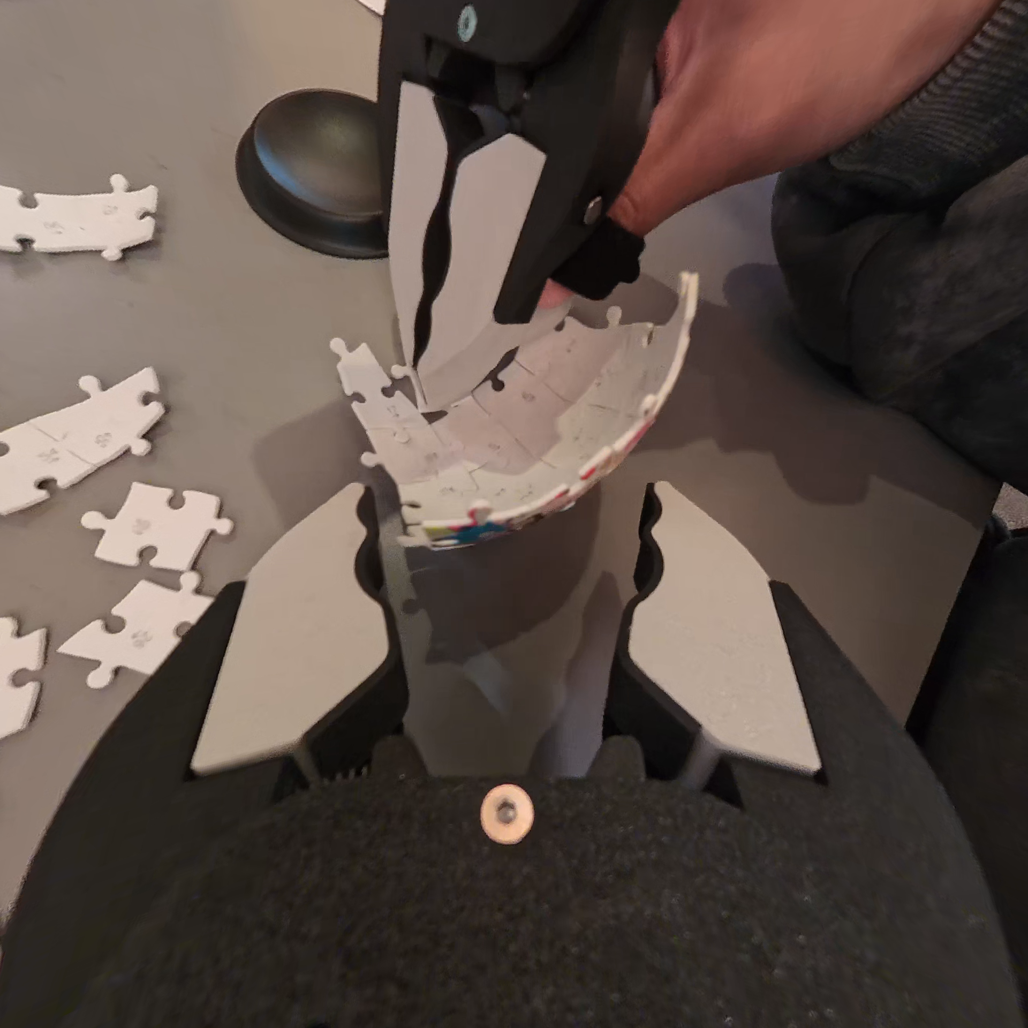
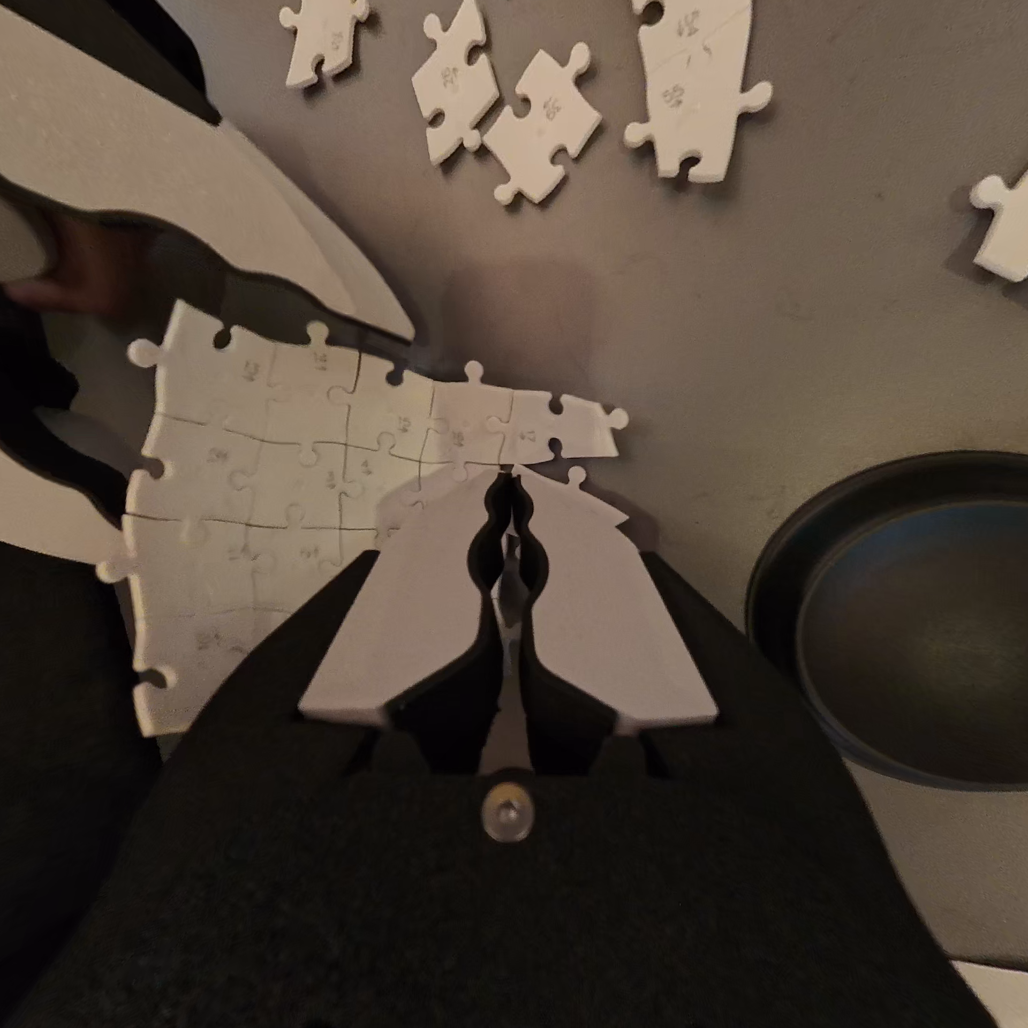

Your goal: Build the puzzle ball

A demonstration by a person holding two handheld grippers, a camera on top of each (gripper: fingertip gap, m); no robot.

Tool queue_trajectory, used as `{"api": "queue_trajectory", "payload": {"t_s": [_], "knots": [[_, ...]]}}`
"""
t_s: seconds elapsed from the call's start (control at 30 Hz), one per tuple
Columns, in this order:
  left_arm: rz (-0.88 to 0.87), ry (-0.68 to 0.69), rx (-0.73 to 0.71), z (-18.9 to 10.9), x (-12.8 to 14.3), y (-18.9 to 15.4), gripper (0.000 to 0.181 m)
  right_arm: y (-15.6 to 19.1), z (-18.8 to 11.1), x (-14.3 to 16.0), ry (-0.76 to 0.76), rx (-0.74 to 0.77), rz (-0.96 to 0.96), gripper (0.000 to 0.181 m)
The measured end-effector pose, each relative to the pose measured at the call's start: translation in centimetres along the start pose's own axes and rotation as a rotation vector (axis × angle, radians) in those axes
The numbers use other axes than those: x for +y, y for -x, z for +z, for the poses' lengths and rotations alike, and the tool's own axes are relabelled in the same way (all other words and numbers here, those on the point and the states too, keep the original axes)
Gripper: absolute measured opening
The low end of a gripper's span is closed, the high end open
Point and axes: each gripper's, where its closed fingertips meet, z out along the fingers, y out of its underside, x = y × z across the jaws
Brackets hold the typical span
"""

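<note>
Faint printed numerals mark the white inner faces of the joined pieces of the curved puzzle shell (image 2: 289, 473) and of the loose puzzle pieces (image 2: 542, 125) lying toward the table's (image 2: 779, 334) far edge. No other writing is legible.

My left fingers (image 1: 509, 500) stood wide apart just below the curved puzzle shell (image 1: 517, 434) (white inside, coloured outside). My right gripper (image 1: 417, 384) came from above, pinched shut on its rim. Loose white pieces (image 1: 156, 525) lay on the grey desk (image 1: 222, 334) beside a black stand (image 1: 317, 172).
</note>
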Motion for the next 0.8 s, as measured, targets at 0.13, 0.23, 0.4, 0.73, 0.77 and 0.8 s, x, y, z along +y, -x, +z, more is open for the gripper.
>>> {"api": "queue_trajectory", "payload": {"t_s": [0.13, 0.23, 0.4, 0.73, 0.77, 0.8], "knots": [[-0.005, 0.022, -0.023, 0.1, 1.0, 0.0, 0.082, 0.1, 0.0, 0.1, 0.022, 0.023, -0.035, 0.000], [0.014, 0.042, -0.033, 0.3, 1.3, 0.2, 0.081, 0.4, 0.1, 0.1, 0.035, 0.006, -0.068, 0.000], [-0.035, 0.012, -0.021, -0.2, 0.6, 1.3, 0.080, 0.5, 0.1, 0.2, 0.065, -0.008, -0.156, 0.000], [-0.065, 0.006, -0.017, -0.9, 0.4, 2.4, 0.083, 0.6, 0.1, 0.4, 0.081, -0.068, -0.264, 0.000], [-0.069, 0.002, -0.016, -0.9, 0.4, 2.6, 0.082, 0.6, 0.1, 0.4, 0.080, -0.069, -0.270, 0.000], [-0.074, 0.001, -0.017, -1.0, 0.4, 2.7, 0.083, 0.6, 0.1, 0.3, 0.081, -0.069, -0.271, 0.000]]}}
